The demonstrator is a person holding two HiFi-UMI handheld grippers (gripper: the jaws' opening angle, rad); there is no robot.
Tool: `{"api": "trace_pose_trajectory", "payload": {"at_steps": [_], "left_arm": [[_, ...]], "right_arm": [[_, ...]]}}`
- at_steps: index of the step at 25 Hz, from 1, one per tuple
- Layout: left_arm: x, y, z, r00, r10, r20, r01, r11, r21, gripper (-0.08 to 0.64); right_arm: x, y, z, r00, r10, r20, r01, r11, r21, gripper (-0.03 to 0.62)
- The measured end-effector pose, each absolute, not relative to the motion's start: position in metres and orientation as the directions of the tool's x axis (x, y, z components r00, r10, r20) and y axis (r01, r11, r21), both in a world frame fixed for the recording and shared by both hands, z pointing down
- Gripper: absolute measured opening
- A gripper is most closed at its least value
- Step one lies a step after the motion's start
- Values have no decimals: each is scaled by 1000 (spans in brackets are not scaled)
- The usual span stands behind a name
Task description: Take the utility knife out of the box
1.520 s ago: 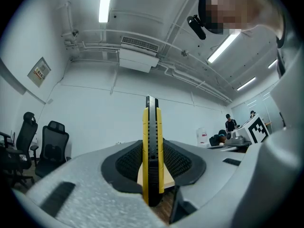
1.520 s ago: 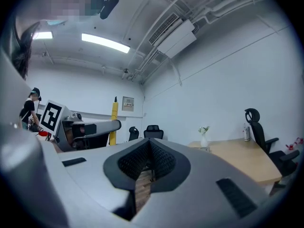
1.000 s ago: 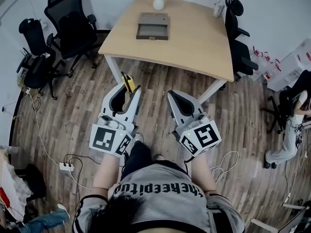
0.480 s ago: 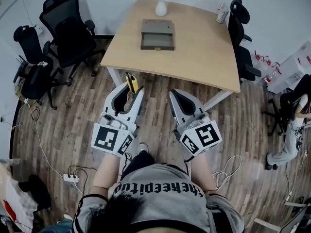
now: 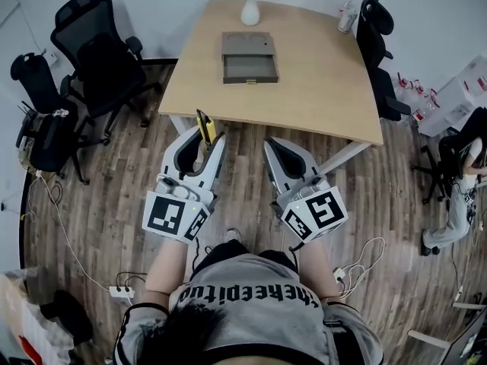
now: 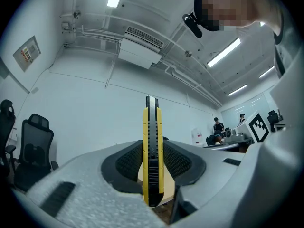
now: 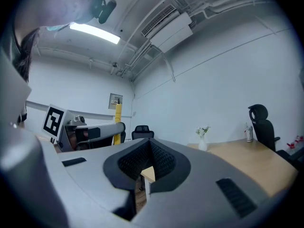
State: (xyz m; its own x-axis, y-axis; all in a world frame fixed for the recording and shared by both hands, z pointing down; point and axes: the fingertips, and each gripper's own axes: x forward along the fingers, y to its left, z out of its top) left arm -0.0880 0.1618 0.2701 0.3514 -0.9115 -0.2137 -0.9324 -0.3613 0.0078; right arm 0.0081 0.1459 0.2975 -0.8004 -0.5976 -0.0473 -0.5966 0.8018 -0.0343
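Most of this looks done to me: the utility knife [image 6: 152, 151] is out of the box [image 5: 249, 57], clamped upright in the left gripper [image 5: 202, 144] over the floor. The box sits well apart from it on the table [image 5: 319, 74], near the vase [image 5: 250, 10]. The right gripper [image 5: 275, 149] is closed on nothing and hangs beside the left one. There's plenty of open floor around both, so I'd only mind the table's front edge just ahead of the tips and the office chairs [image 5: 99, 59] off left.
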Motion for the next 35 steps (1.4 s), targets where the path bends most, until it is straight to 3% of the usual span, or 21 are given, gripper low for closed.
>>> {"api": "trace_pose_trajectory", "payload": {"at_steps": [15,35], "left_arm": [[-93,128,279,414,-885,-211,-903,-428,24,141],[-93,30,271,335,-912,-238,-935,-352,34,141]], "right_arm": [[9,122,305,-747,-664,-31,-663,748,-39,6],[0,12,294,-814,-579,-35,-580,815,-7,6]]}}
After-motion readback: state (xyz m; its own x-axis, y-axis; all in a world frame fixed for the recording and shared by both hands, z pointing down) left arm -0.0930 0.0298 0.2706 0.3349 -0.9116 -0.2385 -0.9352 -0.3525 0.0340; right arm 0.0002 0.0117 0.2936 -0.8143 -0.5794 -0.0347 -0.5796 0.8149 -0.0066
